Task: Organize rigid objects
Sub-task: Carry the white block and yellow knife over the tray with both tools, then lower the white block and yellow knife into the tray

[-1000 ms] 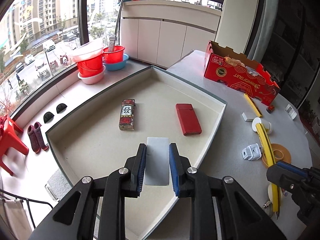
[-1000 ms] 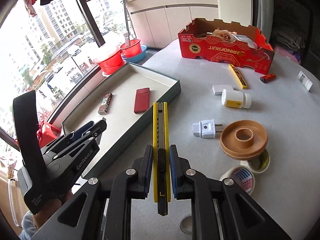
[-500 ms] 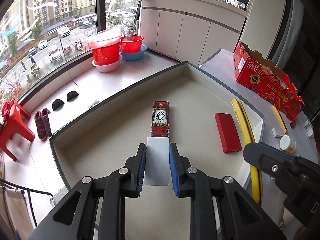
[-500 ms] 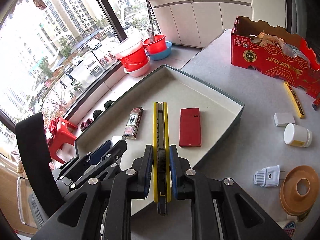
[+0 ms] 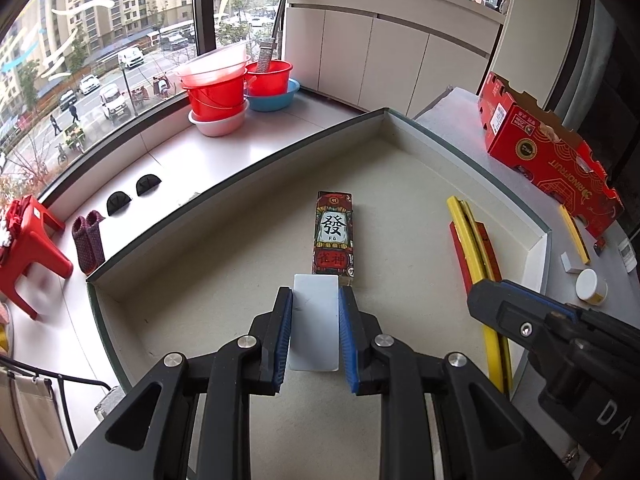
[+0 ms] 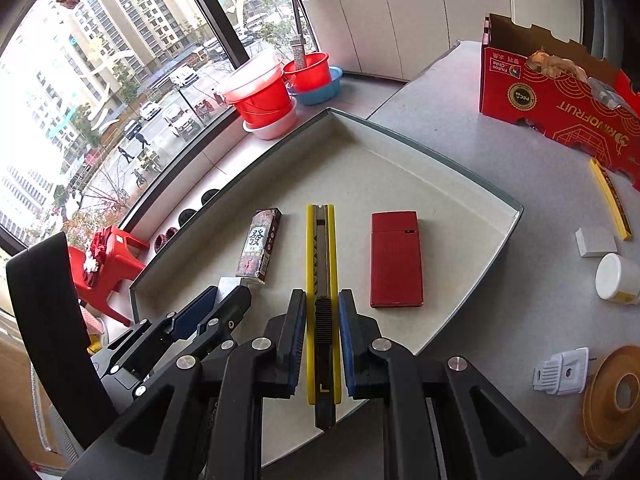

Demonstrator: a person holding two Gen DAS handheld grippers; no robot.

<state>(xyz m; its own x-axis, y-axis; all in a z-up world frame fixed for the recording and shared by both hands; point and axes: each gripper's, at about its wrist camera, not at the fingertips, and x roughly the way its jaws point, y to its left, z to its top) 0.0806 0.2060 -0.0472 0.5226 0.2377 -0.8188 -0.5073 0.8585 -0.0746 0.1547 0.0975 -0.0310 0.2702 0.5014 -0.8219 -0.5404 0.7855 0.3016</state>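
Note:
My left gripper is shut on a flat white block, held low over the shallow tray; the block's far end is just short of the patterned mahjong box. My right gripper is shut on a yellow utility knife, held above the tray between the mahjong box and the red flat case. In the left wrist view the knife hides most of the red case. The left gripper shows at the right wrist view's lower left.
On the grey table right of the tray lie a white jar, a white block, a yellow strip, a white plug and a tape roll. A red cardboard box stands behind. Red basins sit on the window ledge.
Both grippers moved from the table side in over the tray and sank lower. The knife now hangs between the mahjong box and the red case; the white block has drawn up to the mahjong box.

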